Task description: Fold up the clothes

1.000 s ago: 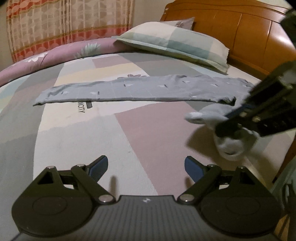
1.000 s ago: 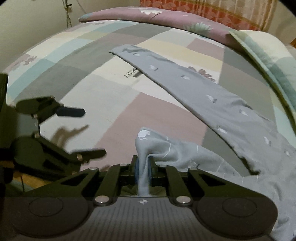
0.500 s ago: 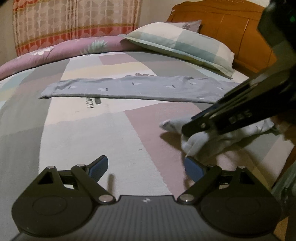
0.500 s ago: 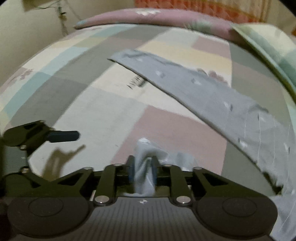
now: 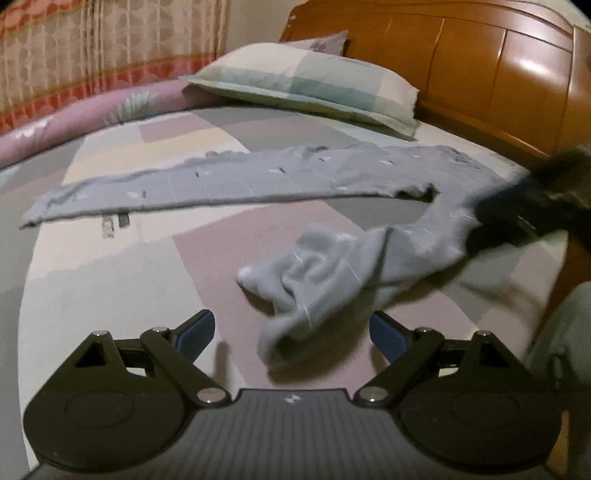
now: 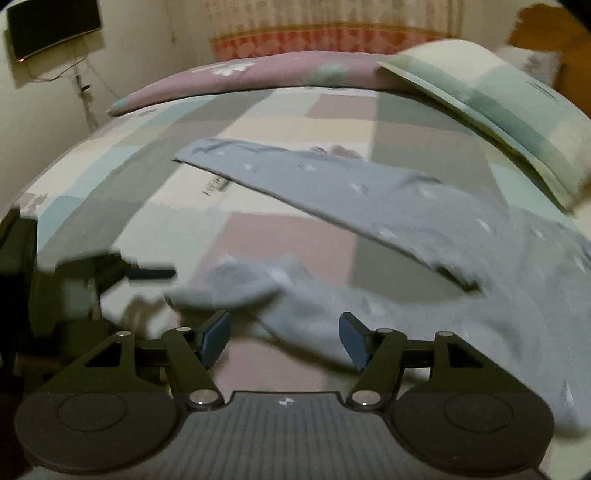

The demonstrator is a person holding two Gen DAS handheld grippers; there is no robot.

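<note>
A grey patterned pair of trousers (image 5: pixel 258 181) lies across the patchwork bed. One leg (image 6: pixel 295 181) stretches flat toward the curtain side. The other leg (image 5: pixel 332 273) lies crumpled near the front, its cuff bunched up. My left gripper (image 5: pixel 291 330) stands open just short of that bunched cuff, touching nothing. My right gripper (image 6: pixel 284 336) has its jaws opening; the crumpled leg (image 6: pixel 295 306) lies loose on the bed between and ahead of its pads, not pressed by them. In the left wrist view the right gripper's body shows as a dark blurred bar (image 5: pixel 532 210) at the right.
A checked pillow (image 5: pixel 306 85) rests against the wooden headboard (image 5: pixel 480 62). A rolled pink quilt (image 5: pixel 92 122) runs along the far side under the curtain (image 5: pixel 92 48). A dark screen (image 6: pixel 51 26) hangs on the wall. The bed's edge lies at the right (image 5: pixel 561 258).
The right gripper carried the trouser leg across the bed, then let it go and drew back; its jaws went from shut on the cloth to apart. The leg now lies crumpled before the left gripper.
</note>
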